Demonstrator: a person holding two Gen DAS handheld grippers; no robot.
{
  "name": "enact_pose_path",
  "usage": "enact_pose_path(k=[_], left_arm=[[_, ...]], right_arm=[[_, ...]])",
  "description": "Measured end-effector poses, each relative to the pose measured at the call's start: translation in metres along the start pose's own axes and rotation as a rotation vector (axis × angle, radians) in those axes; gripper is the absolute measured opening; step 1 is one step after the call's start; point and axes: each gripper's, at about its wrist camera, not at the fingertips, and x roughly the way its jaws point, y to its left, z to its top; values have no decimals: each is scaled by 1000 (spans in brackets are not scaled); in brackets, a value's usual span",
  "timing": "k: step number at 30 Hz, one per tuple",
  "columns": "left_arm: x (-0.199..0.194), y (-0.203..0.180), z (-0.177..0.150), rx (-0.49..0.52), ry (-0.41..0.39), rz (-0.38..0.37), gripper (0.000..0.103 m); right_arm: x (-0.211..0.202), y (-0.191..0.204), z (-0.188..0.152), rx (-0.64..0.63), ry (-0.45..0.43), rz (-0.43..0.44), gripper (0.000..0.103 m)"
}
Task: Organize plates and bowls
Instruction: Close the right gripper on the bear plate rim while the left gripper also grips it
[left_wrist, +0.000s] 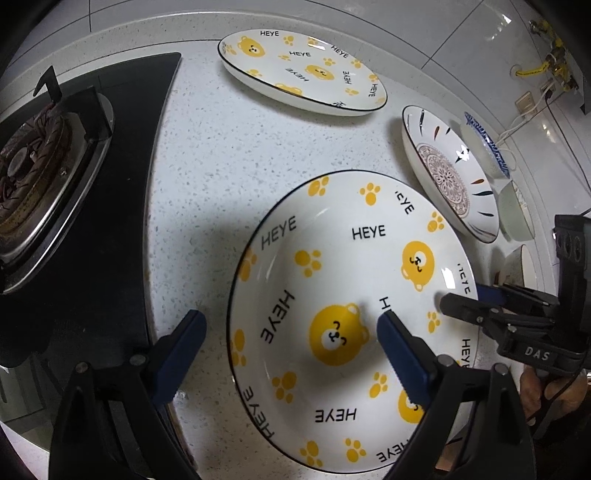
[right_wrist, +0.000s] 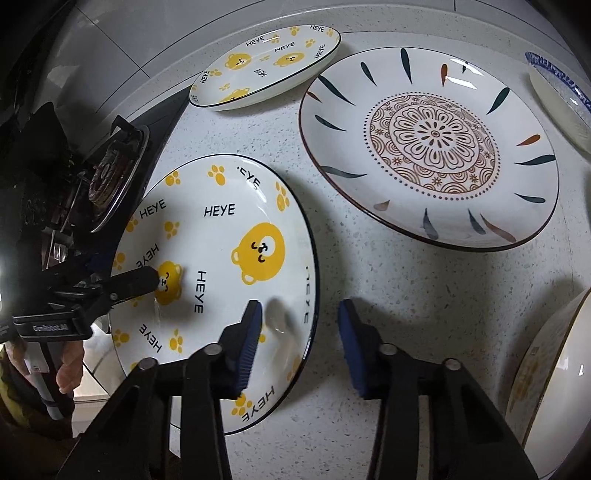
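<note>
A white plate with yellow bears and "HEYE" lettering (left_wrist: 332, 258) lies on the speckled counter; it also shows in the right wrist view (right_wrist: 221, 229). My left gripper (left_wrist: 291, 325) is open and straddles the plate's left rim, one finger over the plate and one over the counter. My right gripper (right_wrist: 301, 314) is open and straddles the plate's right rim. A second bear plate (left_wrist: 303, 70) lies at the back. A plate with a brown flower medallion (right_wrist: 428, 147) lies to the right.
A gas hob with a burner (left_wrist: 37, 177) is on the left. A blue-rimmed bowl (right_wrist: 561, 99) and other bowls (left_wrist: 517, 218) stand at the right by the tiled wall. Another bowl (right_wrist: 554, 369) is at the near right.
</note>
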Motion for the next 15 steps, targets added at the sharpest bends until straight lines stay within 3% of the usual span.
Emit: enact_pose_path(k=[2, 4, 10, 13, 15], left_arm=[[-1, 1, 0, -2, 0, -9, 95], [-1, 2, 0, 1, -3, -27, 97], [-5, 14, 3, -40, 4, -99, 97], [-7, 15, 3, -36, 8, -88, 90], [-9, 16, 2, -29, 9, -84, 78]], right_arm=[[0, -2, 0, 4, 1, 12, 31], [1, -5, -1, 23, 13, 57, 20], [2, -11, -4, 54, 17, 128, 15], [2, -16, -5, 79, 25, 156, 14], [2, -15, -5, 78, 25, 156, 14]])
